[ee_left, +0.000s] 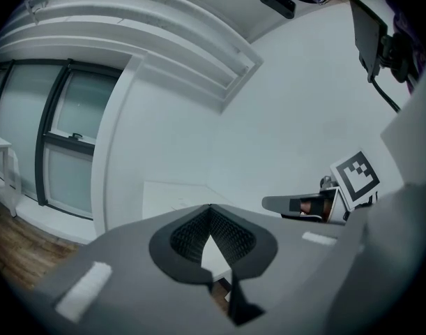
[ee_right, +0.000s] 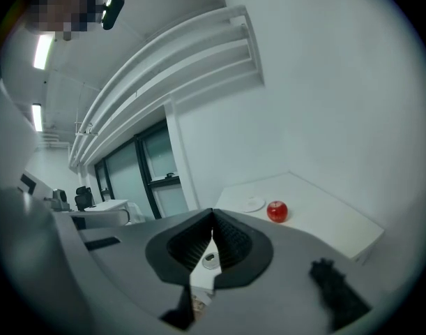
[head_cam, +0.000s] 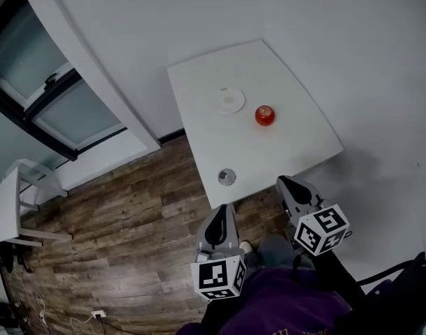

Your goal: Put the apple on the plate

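A red apple lies on the white table, just right of a small white plate. In the right gripper view the apple and the plate show far ahead, side by side and apart. Both grippers hang short of the table's near edge, over the floor. My left gripper is shut with nothing in it; its tips meet in its own view. My right gripper is also shut and empty, its jaws closed together.
A small round metal object sits near the table's front edge, between the grippers and the plate. The table stands in a wall corner. Tall windows run along the left, with a white desk on the wooden floor.
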A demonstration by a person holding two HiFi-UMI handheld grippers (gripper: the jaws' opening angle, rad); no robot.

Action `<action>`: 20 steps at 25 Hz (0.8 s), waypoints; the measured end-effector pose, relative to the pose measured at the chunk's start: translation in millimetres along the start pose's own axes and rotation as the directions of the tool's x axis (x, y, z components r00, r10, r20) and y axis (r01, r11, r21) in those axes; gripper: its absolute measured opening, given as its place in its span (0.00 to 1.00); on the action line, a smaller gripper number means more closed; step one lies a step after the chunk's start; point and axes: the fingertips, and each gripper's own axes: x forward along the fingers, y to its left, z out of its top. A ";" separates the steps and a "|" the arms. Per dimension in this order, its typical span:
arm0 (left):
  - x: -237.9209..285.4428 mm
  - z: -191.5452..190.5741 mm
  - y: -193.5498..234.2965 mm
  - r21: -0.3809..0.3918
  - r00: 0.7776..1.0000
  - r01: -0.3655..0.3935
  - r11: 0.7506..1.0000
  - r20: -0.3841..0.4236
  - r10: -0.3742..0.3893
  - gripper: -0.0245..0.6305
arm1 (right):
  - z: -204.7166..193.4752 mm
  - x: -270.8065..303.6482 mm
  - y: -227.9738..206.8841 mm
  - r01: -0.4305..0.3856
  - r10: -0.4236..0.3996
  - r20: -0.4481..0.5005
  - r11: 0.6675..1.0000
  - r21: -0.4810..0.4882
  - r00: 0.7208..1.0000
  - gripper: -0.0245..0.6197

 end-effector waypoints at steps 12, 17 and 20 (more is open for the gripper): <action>62.8 8.9 23.9 -0.020 0.999 -0.047 0.999 -0.023 0.046 0.05 | 15.9 62.0 -50.9 0.002 -0.003 -0.045 1.000 -0.022 0.999 0.05; 104.2 19.7 33.7 -0.025 0.997 -0.069 0.997 -0.028 0.069 0.05 | 27.7 104.5 -69.5 -0.049 0.046 -0.077 0.998 -0.033 0.996 0.06; 129.0 24.3 40.6 -0.032 0.995 -0.094 0.995 -0.037 0.093 0.05 | 34.8 127.7 -82.5 -0.075 0.071 -0.092 0.996 -0.037 0.993 0.06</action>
